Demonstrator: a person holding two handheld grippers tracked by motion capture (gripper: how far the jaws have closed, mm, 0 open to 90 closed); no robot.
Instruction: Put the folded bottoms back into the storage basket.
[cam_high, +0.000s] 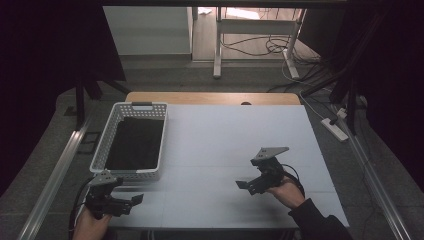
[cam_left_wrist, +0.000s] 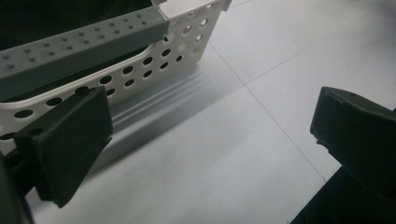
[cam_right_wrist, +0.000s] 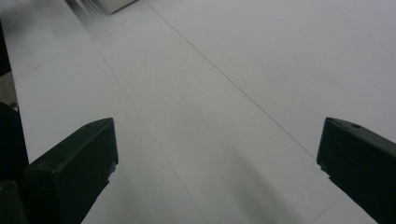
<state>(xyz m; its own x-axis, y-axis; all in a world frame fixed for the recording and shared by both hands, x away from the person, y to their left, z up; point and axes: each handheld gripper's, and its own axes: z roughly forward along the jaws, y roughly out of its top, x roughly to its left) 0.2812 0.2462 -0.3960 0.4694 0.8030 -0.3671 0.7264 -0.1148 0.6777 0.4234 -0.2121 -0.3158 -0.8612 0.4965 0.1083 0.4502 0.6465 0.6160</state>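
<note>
A pale grey table top (cam_high: 240, 150) is edged by a wooden strip (cam_high: 212, 97). Beyond, white metal desk legs (cam_high: 218, 45), tangled cables (cam_high: 260, 46) and a white power strip (cam_high: 335, 128) are seen on grey floor.

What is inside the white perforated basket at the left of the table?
The basket holds something flat and black covering its whole floor, perhaps dark cloth or a liner. Whatever lies beneath that is hidden.

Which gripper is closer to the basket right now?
The left gripper. It sits just off the near end of the white perforated basket, whose wall looms in its own view. The right gripper is out over bare table, well to the basket's right.
</note>
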